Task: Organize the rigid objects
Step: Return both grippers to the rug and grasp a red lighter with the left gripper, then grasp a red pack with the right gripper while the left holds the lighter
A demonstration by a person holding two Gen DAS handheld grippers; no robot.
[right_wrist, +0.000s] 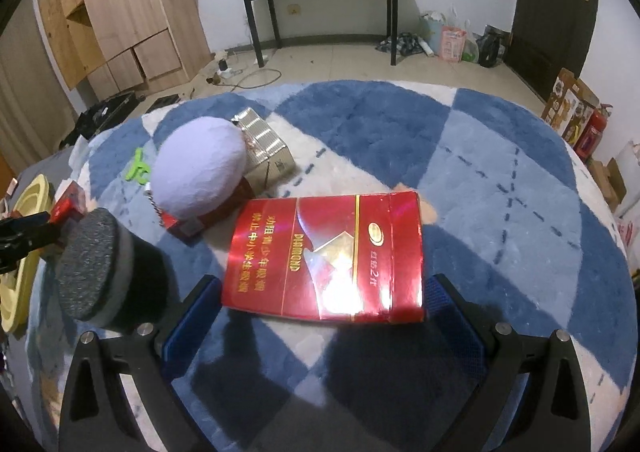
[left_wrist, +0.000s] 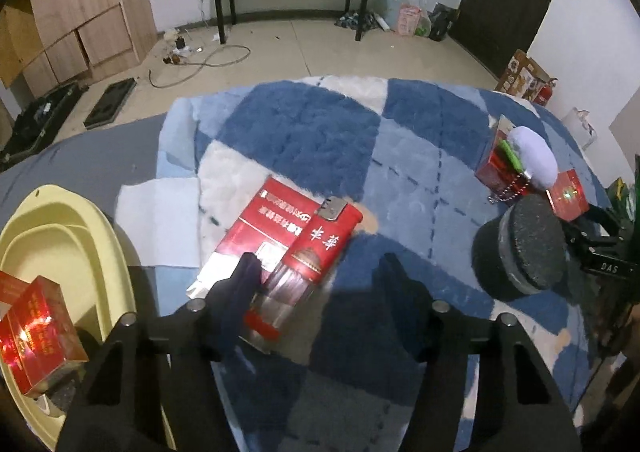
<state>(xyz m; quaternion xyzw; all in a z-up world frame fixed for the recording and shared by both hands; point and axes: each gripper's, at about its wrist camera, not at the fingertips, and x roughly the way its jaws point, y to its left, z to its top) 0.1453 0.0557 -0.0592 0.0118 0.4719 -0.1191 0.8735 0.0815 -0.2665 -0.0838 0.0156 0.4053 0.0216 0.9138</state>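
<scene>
Left tongs stand half-open astride the lighter, pads not yet pressing; it lies on a red pack beside the yellow tray. Right tongs gape around another pack. Next, I judge: close, lift, carry to the tray.

The plush rug is checked in dark blue, pale blue and white, with dashed navy stitching. The flat box is glossy red with gold lettering and a gold stripe. The large lighter is red with white characters. The pompom is pale lilac, the tray pale yellow, and the puck seems speckled charcoal.
</scene>
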